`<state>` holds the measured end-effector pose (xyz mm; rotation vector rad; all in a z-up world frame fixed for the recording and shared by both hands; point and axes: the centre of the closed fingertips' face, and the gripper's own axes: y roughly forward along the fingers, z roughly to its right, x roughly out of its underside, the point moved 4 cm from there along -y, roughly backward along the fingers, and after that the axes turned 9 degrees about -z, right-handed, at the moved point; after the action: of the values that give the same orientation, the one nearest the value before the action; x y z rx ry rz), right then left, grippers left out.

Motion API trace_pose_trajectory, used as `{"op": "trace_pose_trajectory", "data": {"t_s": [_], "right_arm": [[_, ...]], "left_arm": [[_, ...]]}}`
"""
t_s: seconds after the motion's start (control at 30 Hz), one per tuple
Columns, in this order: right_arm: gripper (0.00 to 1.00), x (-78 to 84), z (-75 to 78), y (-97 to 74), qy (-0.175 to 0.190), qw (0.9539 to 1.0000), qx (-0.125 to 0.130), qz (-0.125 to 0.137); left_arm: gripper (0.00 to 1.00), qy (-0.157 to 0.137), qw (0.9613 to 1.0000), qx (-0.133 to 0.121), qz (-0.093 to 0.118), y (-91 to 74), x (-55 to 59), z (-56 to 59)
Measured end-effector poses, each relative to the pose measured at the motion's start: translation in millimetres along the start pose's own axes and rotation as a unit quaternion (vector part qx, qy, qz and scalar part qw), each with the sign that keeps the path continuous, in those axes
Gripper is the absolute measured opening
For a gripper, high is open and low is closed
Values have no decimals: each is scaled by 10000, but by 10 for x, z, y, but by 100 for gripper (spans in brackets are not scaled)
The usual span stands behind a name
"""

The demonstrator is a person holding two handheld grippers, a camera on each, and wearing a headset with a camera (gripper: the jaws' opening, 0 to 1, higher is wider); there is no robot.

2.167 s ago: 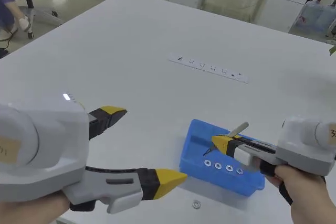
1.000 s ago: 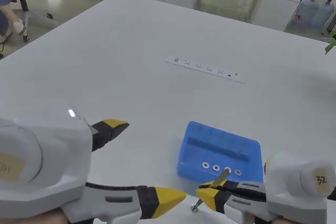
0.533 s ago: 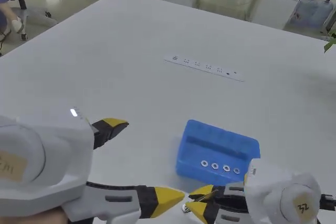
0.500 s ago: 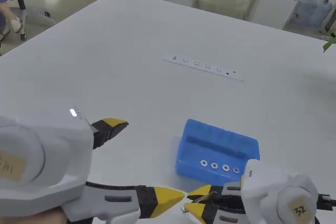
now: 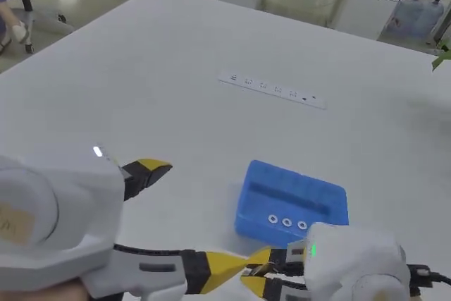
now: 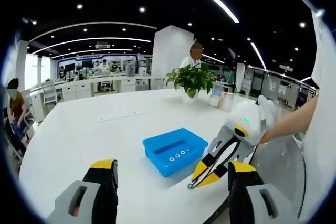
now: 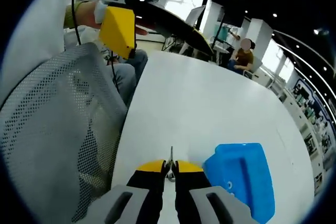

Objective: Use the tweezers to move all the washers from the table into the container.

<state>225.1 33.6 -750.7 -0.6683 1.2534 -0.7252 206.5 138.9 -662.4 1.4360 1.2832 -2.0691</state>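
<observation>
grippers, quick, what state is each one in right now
Left gripper: open, jaws wide apart, holding nothing.
Right gripper: shut on the tweezers.

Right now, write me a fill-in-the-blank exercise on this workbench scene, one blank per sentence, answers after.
1. The rectangular plastic container is coloured ____.
2. In the left gripper view, ____ small metal washers lie in a row inside it.
3. The right claw is shut on a pair of thin metal ____.
4. The left claw, holding nothing, has its jaws ____.
Missing words: blue; four; tweezers; open.
</observation>
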Motion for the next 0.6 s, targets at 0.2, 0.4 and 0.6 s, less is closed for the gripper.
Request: {"op": "trace_pose_trajectory", "data": {"t_s": [0.2, 0.4, 0.6], "right_arm": [[3, -168, 208, -206, 273, 9986, 266, 380], [3, -344, 503, -433, 798, 9900, 592, 999], [3, -281, 822, -436, 1468, 9797, 833, 1078]], "left_arm": [[88, -10, 10000, -5, 4, -6, 4, -5], [88, -12, 10000, 17, 20, 3, -6, 4], [88, 2, 10000, 31, 6, 3, -2, 13]]}}
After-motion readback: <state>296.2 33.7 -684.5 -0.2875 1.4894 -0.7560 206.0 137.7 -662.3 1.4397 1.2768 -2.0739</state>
